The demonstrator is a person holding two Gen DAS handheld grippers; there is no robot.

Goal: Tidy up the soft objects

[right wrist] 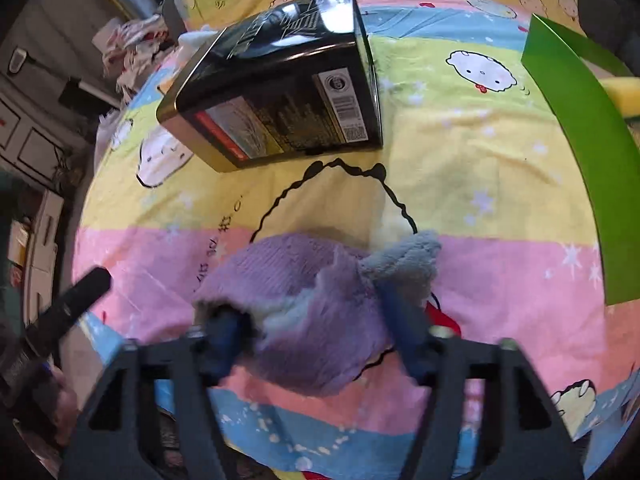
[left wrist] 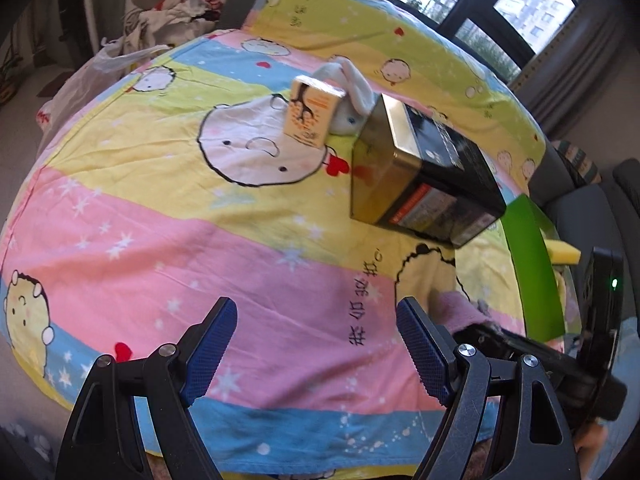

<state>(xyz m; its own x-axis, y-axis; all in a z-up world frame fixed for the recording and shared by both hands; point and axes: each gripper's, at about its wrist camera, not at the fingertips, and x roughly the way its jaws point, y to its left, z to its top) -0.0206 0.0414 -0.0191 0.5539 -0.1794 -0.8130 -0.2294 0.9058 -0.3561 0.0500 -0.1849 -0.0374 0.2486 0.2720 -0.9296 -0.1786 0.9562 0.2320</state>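
Observation:
A purple knitted soft item with a grey fleece cuff (right wrist: 316, 304) lies on the cartoon-print sheet (right wrist: 500, 264). My right gripper (right wrist: 316, 316) is open, its blue fingers down on either side of the item, touching its folds. The item's edge shows in the left wrist view (left wrist: 456, 312), with the right gripper's body (left wrist: 560, 360) beside it. My left gripper (left wrist: 316, 320) is open and empty above the pink stripe of the sheet (left wrist: 200, 248). A white plush bunny (left wrist: 352, 92) sits behind a small orange carton (left wrist: 312, 112). A yellow sponge (left wrist: 564, 254) lies in the green bin (left wrist: 532, 264).
A black and gold tin (left wrist: 420, 176) lies on the sheet; it also shows in the right wrist view (right wrist: 280, 96). The green bin wall (right wrist: 592, 144) stands at the right. A clothes pile (left wrist: 176, 12) and a plastic bag (left wrist: 88, 80) lie beyond the far left.

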